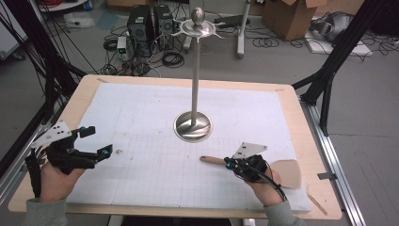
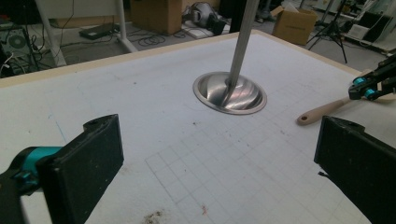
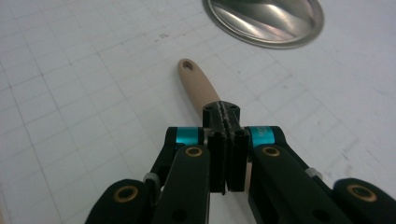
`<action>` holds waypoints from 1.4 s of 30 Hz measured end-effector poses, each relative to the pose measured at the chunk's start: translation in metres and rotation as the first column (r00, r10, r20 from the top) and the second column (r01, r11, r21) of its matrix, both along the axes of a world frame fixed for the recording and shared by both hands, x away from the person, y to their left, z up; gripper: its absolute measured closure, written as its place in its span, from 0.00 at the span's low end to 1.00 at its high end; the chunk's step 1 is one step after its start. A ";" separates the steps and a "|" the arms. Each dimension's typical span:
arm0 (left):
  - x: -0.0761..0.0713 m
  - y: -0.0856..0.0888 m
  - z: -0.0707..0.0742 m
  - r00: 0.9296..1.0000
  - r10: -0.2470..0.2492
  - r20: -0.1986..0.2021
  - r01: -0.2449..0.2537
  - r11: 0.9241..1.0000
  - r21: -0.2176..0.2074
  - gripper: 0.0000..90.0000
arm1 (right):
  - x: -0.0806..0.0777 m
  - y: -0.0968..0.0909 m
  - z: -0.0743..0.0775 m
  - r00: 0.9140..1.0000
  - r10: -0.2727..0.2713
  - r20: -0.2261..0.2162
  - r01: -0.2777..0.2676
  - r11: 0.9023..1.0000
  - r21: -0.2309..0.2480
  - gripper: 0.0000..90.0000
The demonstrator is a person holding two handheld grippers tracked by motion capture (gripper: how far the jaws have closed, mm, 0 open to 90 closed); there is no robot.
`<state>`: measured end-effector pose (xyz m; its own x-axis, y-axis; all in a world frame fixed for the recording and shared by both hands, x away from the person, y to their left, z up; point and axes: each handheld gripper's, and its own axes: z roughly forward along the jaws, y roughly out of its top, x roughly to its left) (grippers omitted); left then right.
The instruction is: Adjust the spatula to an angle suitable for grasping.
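**newbie_rigs:** Spatula [image 1: 263,168] question. Which step is this? I'm seeing the right gripper [image 1: 229,163] clamped on the wooden handle, and I'm guessing that metal stand [image 1: 194,75] in the middle is where it's headed?

**benchhand:** Yeah, that's how I'm reading it too. The jaws are squeezing tight on the handle partway along, with the hole end [image 3: 187,64] poking out past the tips toward the stand's round base [image 3: 264,21]. The blade end is sitting back by the person's right hand, near the front right of the white mat [image 1: 141,117]. Can't tell for sure whether the spatula is resting on the mat or already lifting a hair off it. So: grab is done, carrying is what's in hand.

**newbie_rigs:** And the left gripper [image 1: 100,143]?

**benchhand:** Hanging out at the front left, jaws standing wide apart with nothing between them, well away from everything. It's looking across at the stand and the handle tip [image 2: 306,118].

**newbie_rigs:** So what's next calling for?

**benchhand:** My guess: a big lift, since the hooks [image 1: 199,29] are sitting way up at the top of the pole. Then it's lining that little hole up with one prong, which is fiddly. The grip is sitting close to the hole, so the jaws may be crowding the hook.
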<state>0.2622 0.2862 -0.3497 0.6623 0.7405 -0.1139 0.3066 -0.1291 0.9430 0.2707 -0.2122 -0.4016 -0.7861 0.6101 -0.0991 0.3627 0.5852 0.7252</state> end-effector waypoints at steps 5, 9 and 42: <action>-0.002 0.002 0.001 1.000 0.006 0.003 -0.006 1.000 -0.002 0.02 | 0.005 0.014 -0.004 0.999 0.031 -0.013 -0.031 0.999 -0.010 1.00; -0.002 0.003 0.000 1.000 0.007 0.002 -0.007 1.000 0.000 0.02 | 0.010 0.029 -0.012 0.998 0.063 -0.023 -0.064 0.997 -0.037 1.00; -0.003 0.003 0.000 1.000 0.007 0.001 -0.007 1.000 -0.003 0.02 | 0.049 0.037 -0.035 0.997 -0.028 -0.077 0.023 0.998 -0.067 1.00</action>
<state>0.2592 0.2894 -0.3496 0.6574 0.7446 -0.1155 0.3064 -0.1241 0.9438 0.3192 -0.1750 -0.4363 -0.7772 0.6243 -0.0791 0.4318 0.6205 0.6546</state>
